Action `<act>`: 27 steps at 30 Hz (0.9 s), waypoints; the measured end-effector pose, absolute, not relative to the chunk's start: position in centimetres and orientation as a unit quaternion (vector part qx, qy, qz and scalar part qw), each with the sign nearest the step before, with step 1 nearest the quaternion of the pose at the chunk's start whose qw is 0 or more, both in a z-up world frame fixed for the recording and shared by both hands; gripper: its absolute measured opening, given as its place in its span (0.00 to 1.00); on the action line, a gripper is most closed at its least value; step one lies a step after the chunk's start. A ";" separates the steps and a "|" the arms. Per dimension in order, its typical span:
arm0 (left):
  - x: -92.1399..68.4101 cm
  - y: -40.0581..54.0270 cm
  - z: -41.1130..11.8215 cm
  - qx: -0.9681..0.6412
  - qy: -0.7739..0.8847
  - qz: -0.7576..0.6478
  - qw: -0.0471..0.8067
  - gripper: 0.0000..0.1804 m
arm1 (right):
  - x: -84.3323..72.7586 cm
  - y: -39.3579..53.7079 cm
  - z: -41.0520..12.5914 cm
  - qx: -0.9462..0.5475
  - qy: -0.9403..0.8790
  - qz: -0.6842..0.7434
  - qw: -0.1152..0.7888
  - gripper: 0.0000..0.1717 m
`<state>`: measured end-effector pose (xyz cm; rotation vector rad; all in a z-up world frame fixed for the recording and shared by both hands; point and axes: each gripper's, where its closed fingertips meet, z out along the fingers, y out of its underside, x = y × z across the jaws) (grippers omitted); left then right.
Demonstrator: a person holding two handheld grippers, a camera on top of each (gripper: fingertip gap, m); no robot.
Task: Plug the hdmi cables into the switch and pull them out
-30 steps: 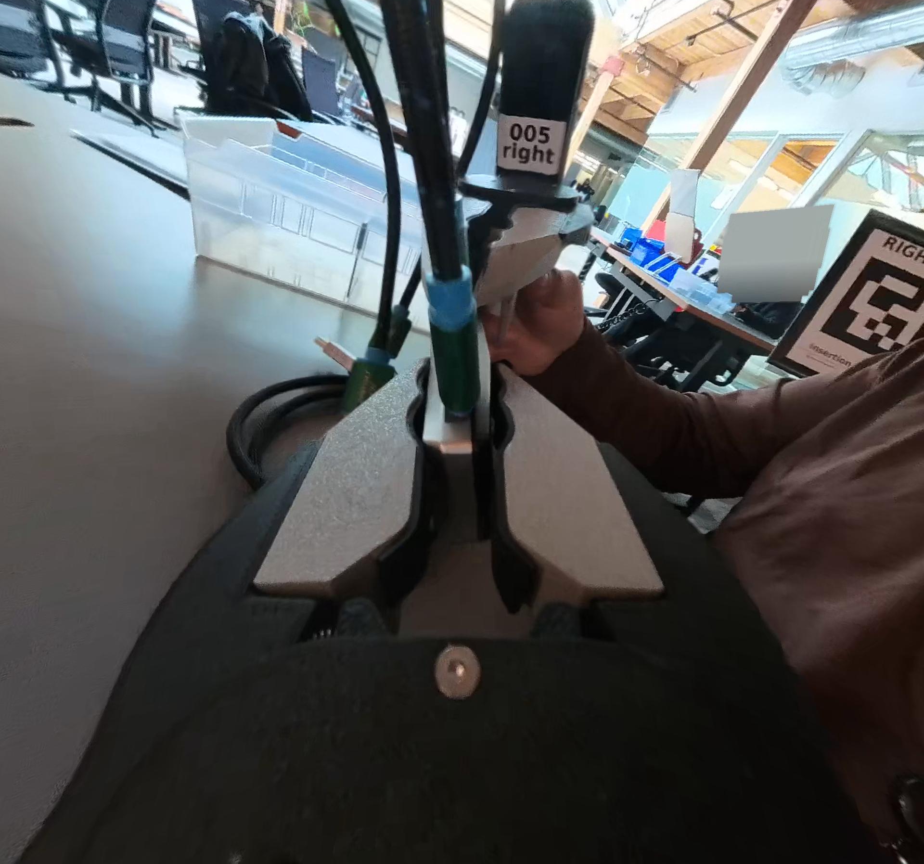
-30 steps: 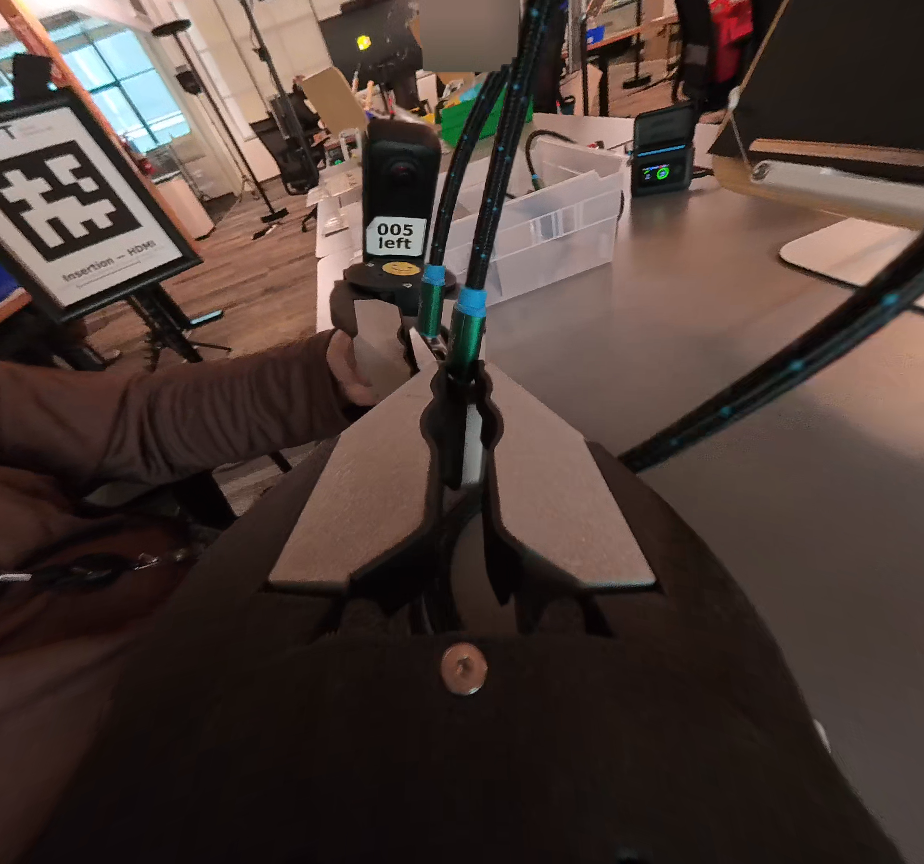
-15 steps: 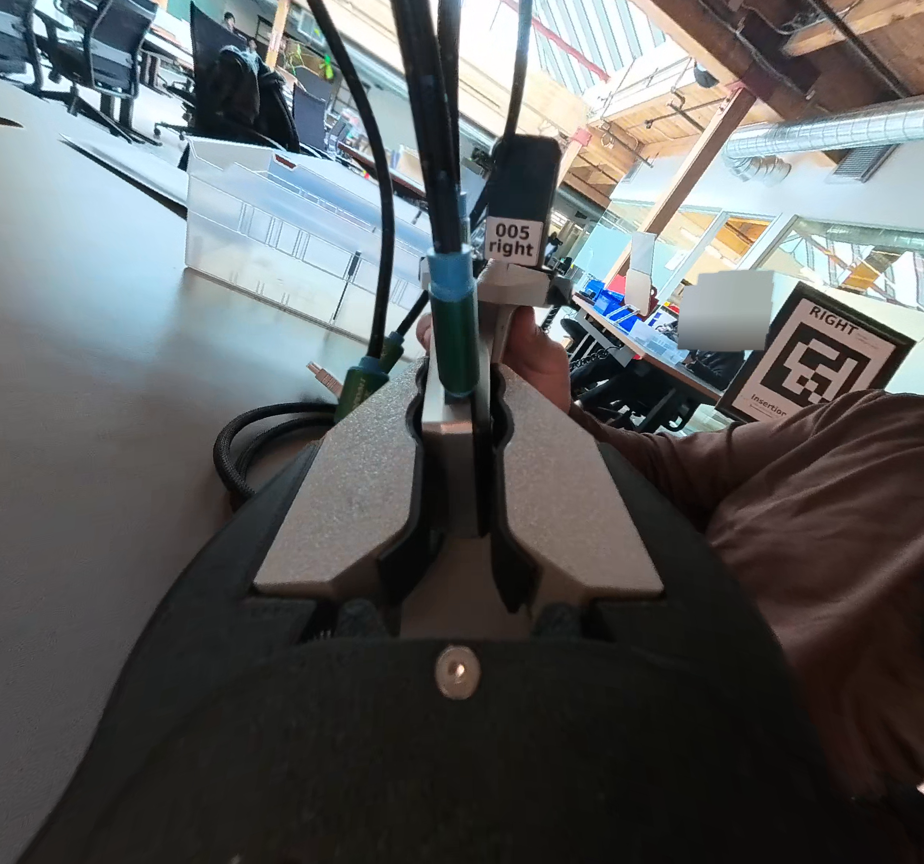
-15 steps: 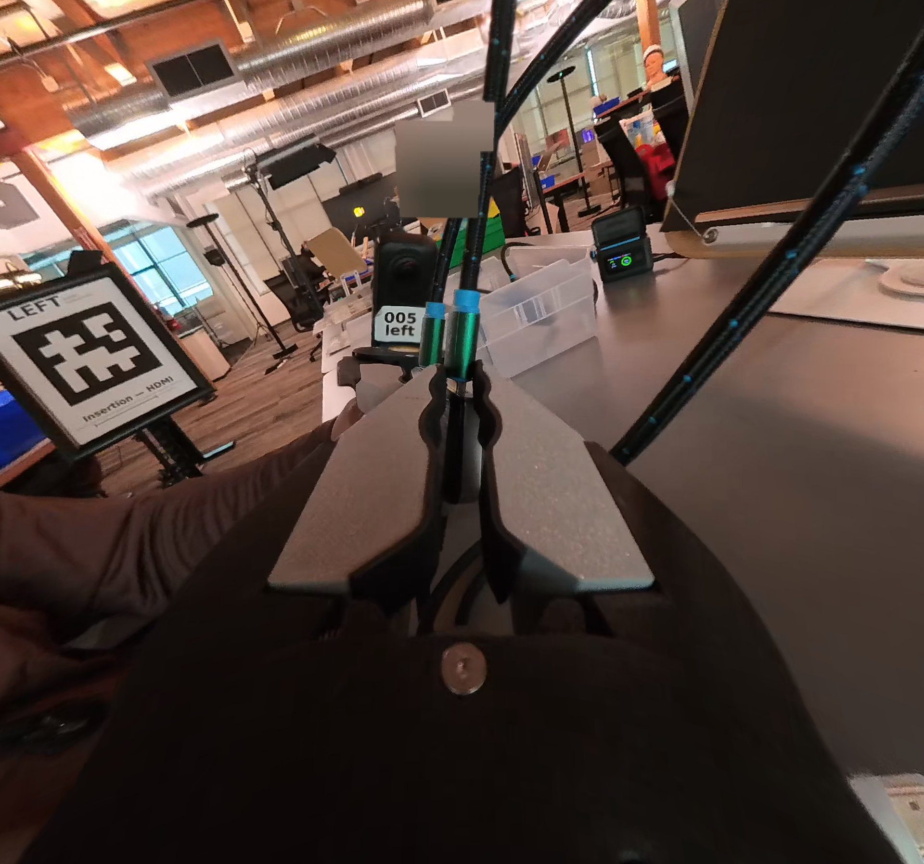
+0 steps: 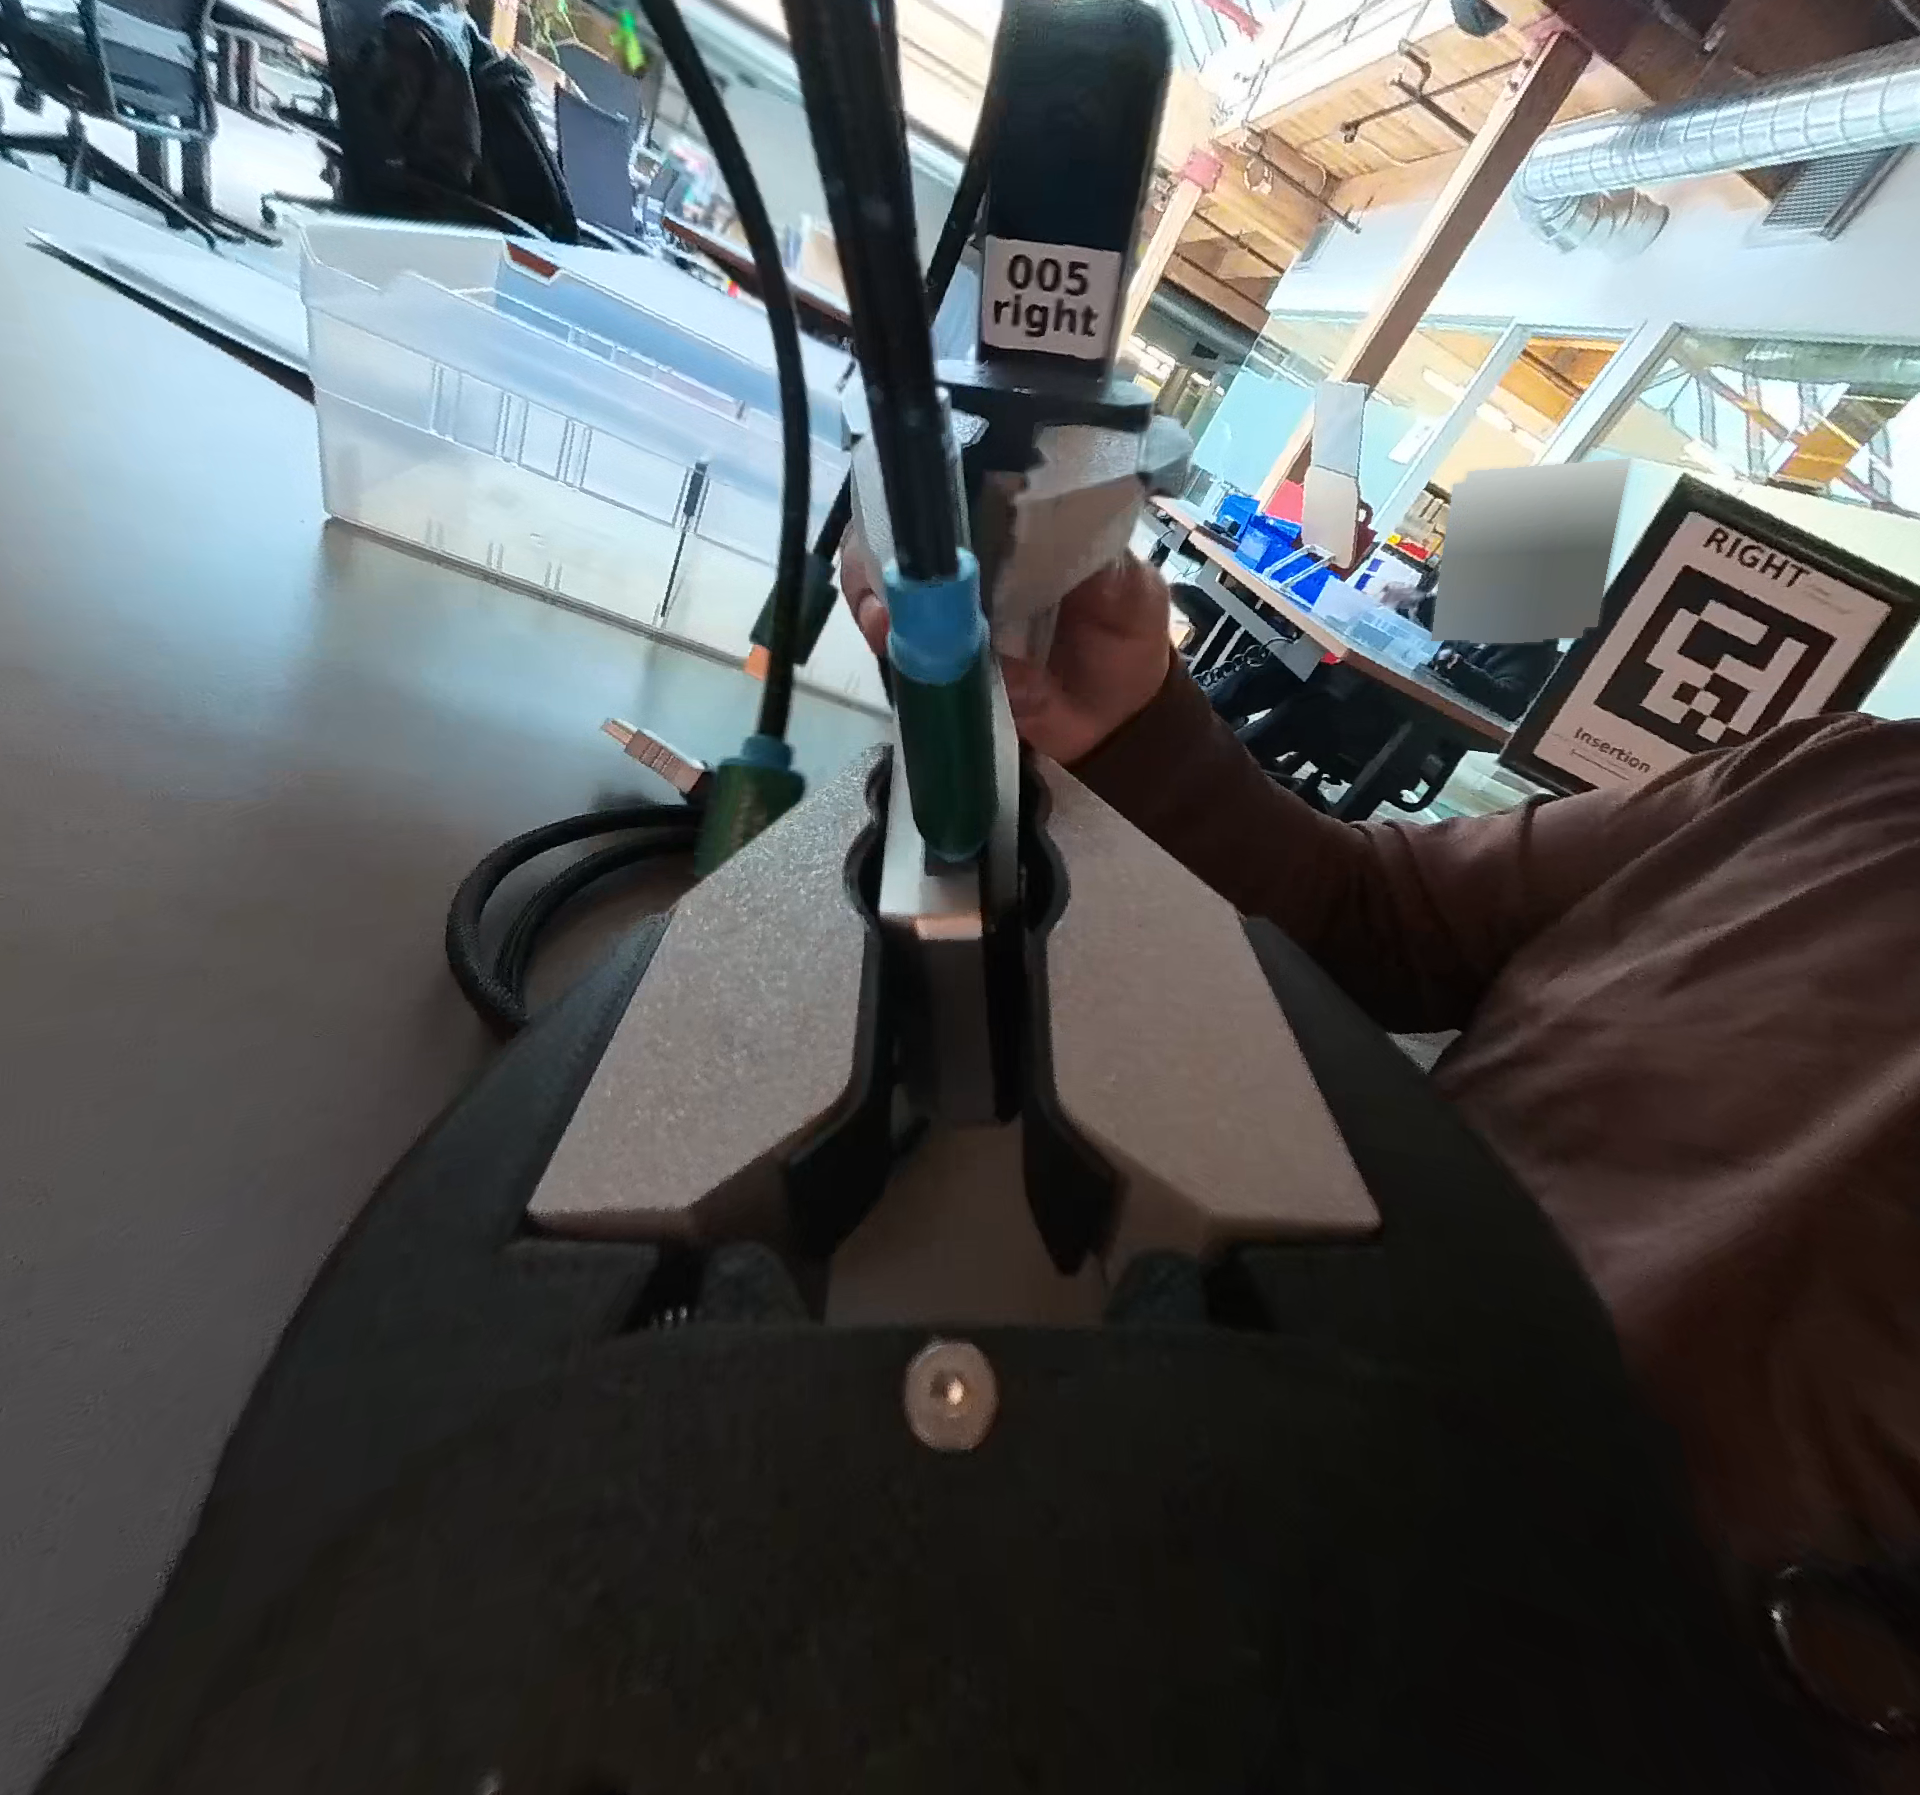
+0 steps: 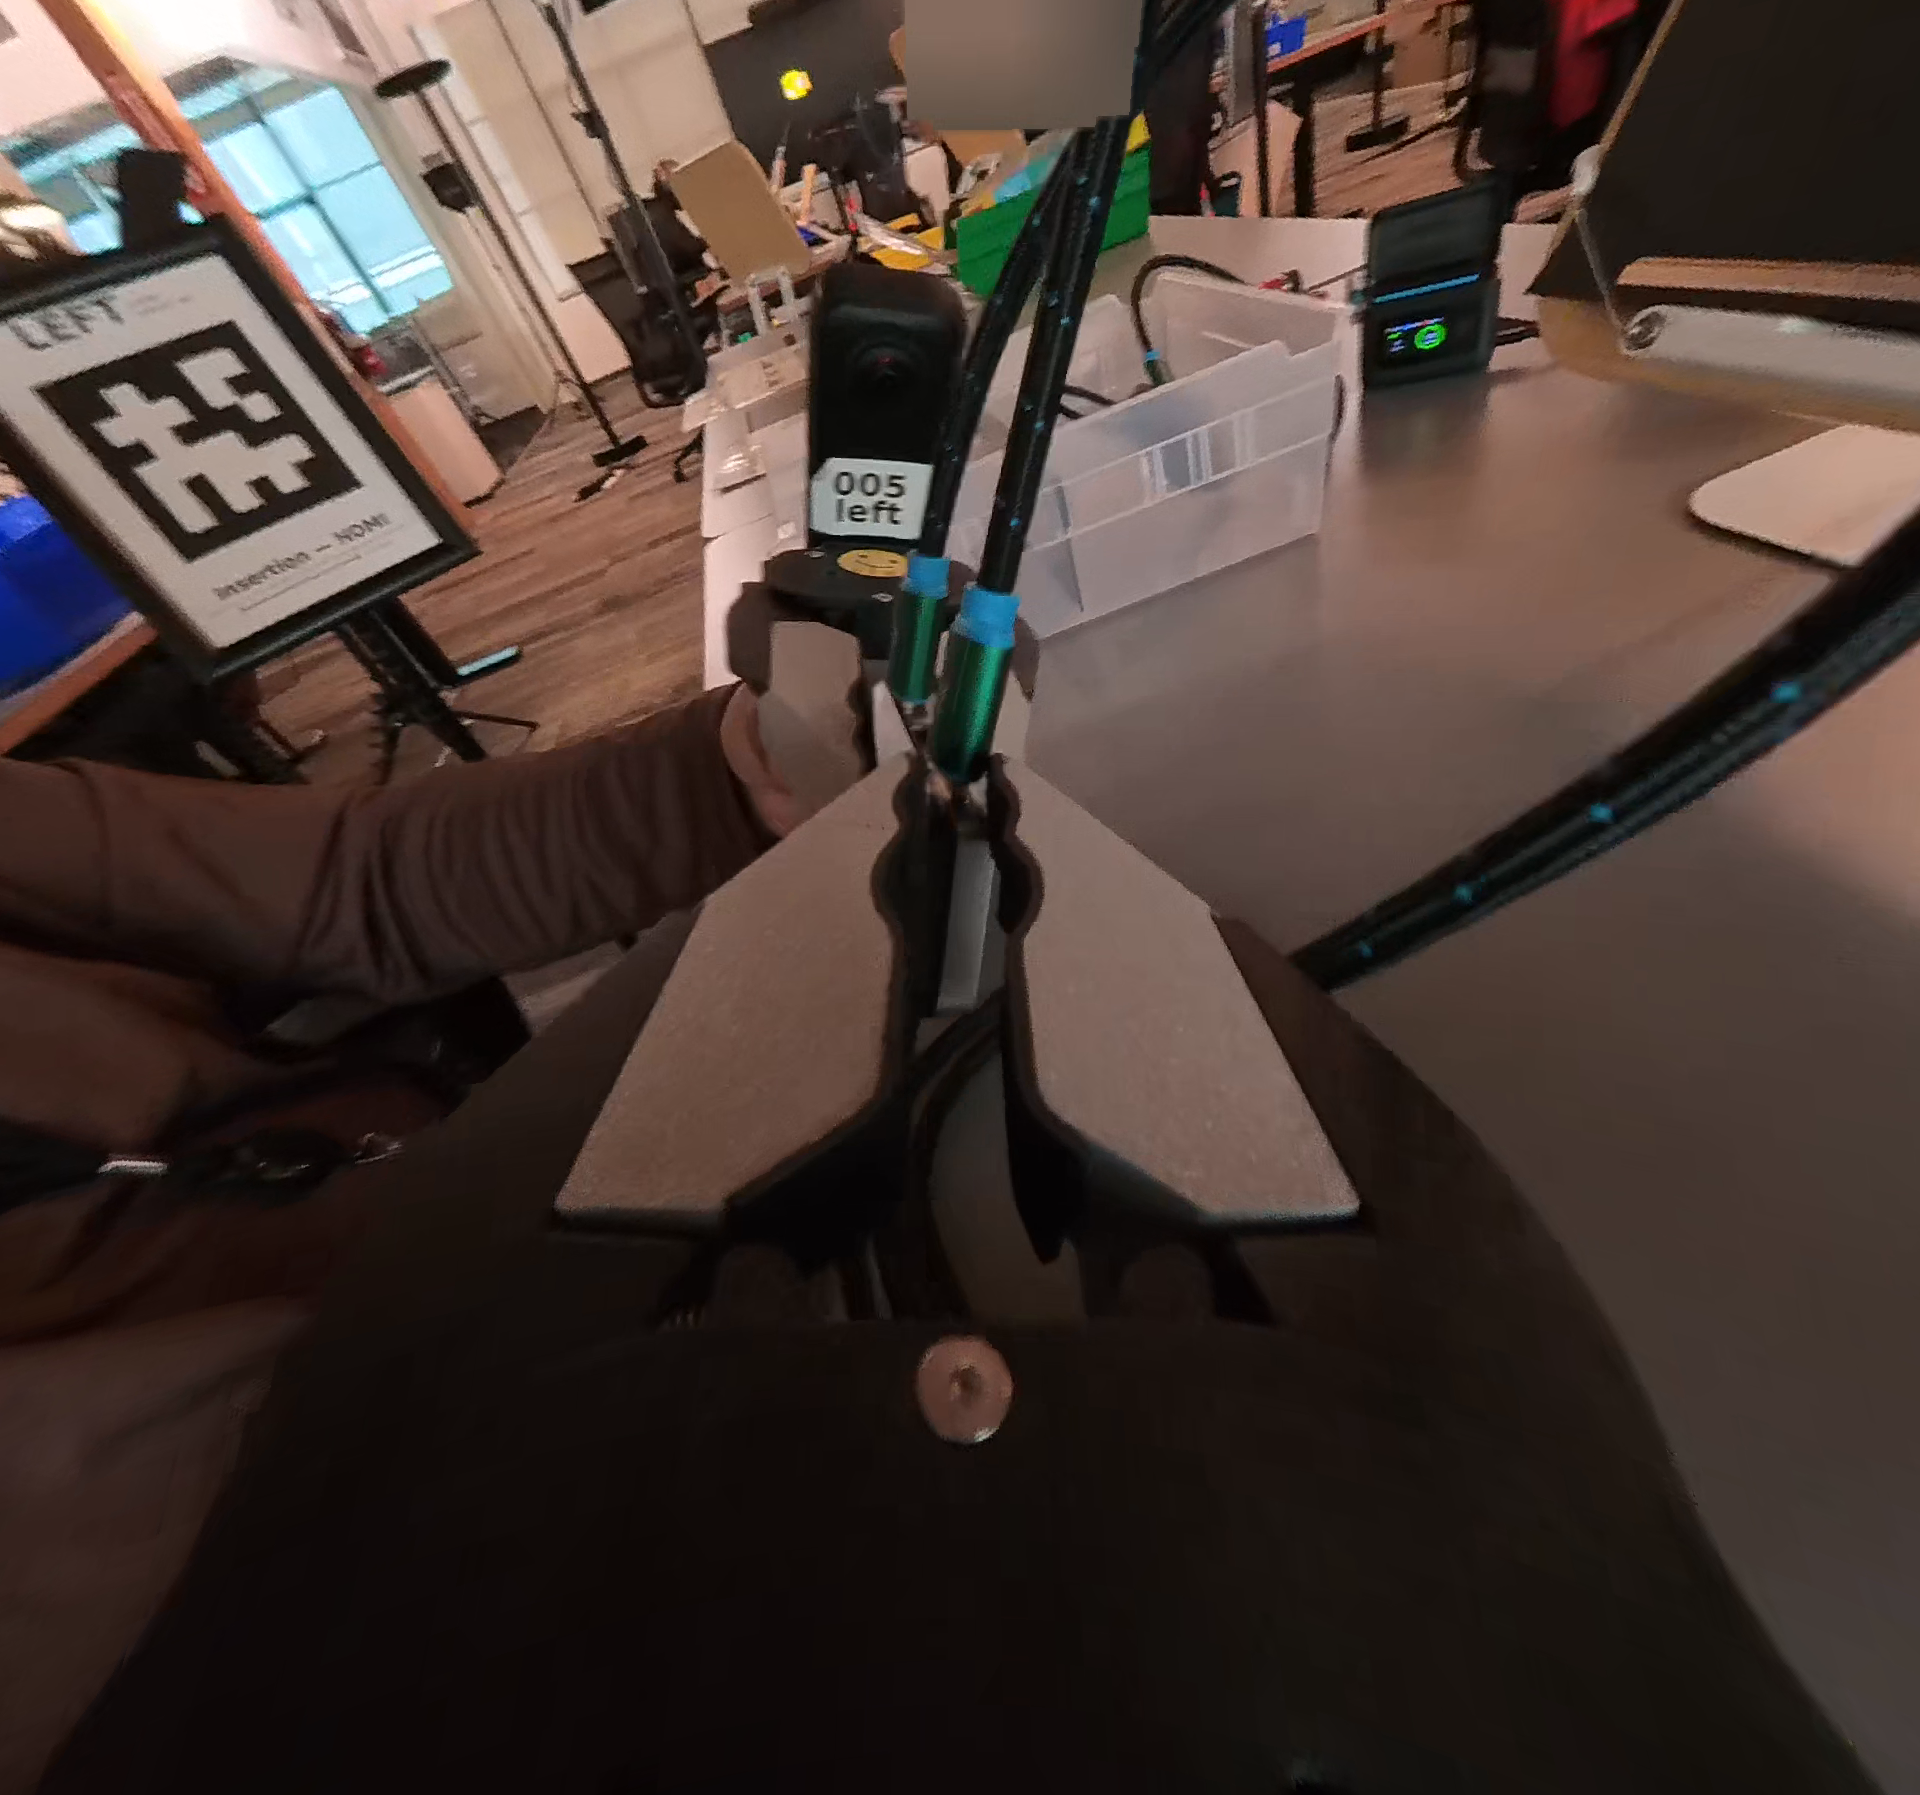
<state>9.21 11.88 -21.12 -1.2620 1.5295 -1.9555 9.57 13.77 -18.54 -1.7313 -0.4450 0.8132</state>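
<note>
In the left wrist view my left gripper [image 5: 956,789] is shut on a silver box, the switch [image 5: 925,924]. A green HDMI plug with a blue collar [image 5: 940,758] stands in the switch's top end, and its black braided cable runs up out of view. My right gripper [image 5: 997,602], in a person's hand, is just behind that plug. In the right wrist view my right gripper [image 6: 956,784] is shut on a green plug [image 6: 971,696] at its fingertips. A second green plug [image 6: 914,644] stands beside it at the left gripper [image 6: 831,696].
A loose green plug with a bare copper connector [image 5: 743,795] hangs over a coil of black cable [image 5: 499,914] on the grey table [image 5: 208,706]. A clear plastic bin [image 6: 1195,457] stands behind. A monitor foot [image 6: 1808,498] and a small black device [image 6: 1429,291] stand at the right. The grippers are tip to tip, or close to it.
Half a second ago both views tilted upward and the right gripper looked farther from the left. Now they are level and close again. Both grasps have held throughout.
</note>
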 end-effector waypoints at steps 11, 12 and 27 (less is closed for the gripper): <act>9.3 11.5 -21.6 -0.451 0.551 -0.682 0.166 0.11 | 8.9 14.6 -18.7 -0.724 -0.172 0.347 0.571 0.05; 9.4 11.1 -21.9 -0.451 0.562 -0.674 0.162 0.11 | 9.0 14.8 -17.8 -0.702 -0.152 0.362 0.595 0.05; 9.9 11.4 -20.1 -0.411 0.565 -0.648 0.304 0.11 | 12.6 9.4 -11.1 -0.703 -0.148 0.324 0.616 0.05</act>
